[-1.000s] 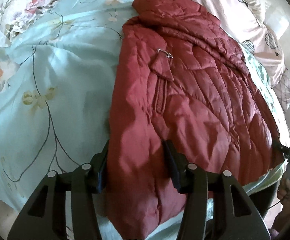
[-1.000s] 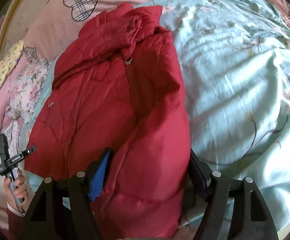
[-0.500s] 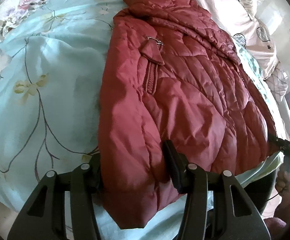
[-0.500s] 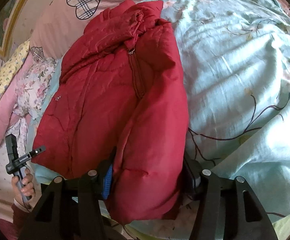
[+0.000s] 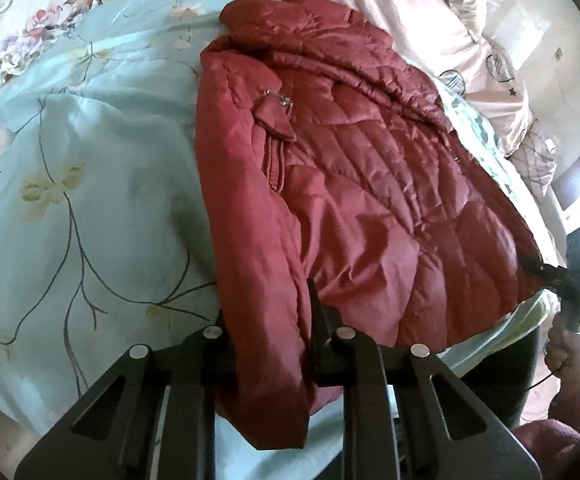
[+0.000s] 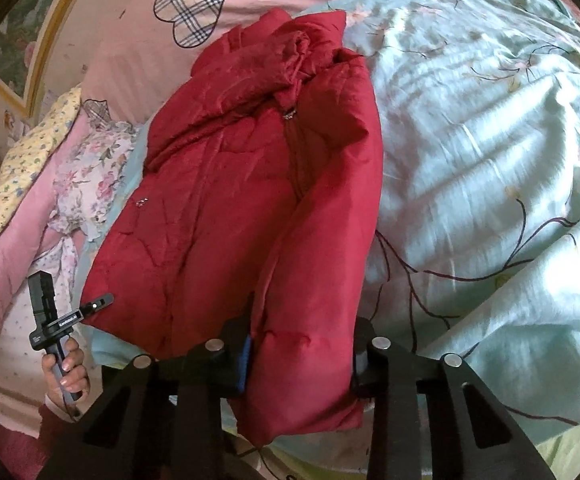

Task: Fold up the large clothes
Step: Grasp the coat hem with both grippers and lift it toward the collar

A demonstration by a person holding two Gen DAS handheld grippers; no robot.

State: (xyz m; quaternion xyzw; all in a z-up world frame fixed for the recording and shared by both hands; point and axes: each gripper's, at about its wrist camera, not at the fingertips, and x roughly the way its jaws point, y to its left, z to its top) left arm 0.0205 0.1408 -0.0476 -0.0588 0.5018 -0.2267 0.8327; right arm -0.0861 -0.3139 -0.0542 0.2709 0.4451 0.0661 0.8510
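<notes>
- A red quilted jacket (image 5: 369, 184) lies lengthwise on a pale blue floral duvet (image 5: 90, 184), collar towards the pink pillows (image 6: 138, 40); its two sleeves are folded along the body
- The left gripper (image 5: 268, 320) has its jaws clamped on the cuff end of one sleeve at the near hem
- The right gripper (image 6: 301, 348) has its jaws closed round the other sleeve's cuff, at the jacket's opposite side

My left black two-finger tool (image 5: 268, 322) is clamped on a fold of cloth, low and pointing forward. My right black two-finger tool (image 6: 301, 344) is clamped likewise. Each hand (image 6: 68, 376) grips its tool's upright handle.
</notes>
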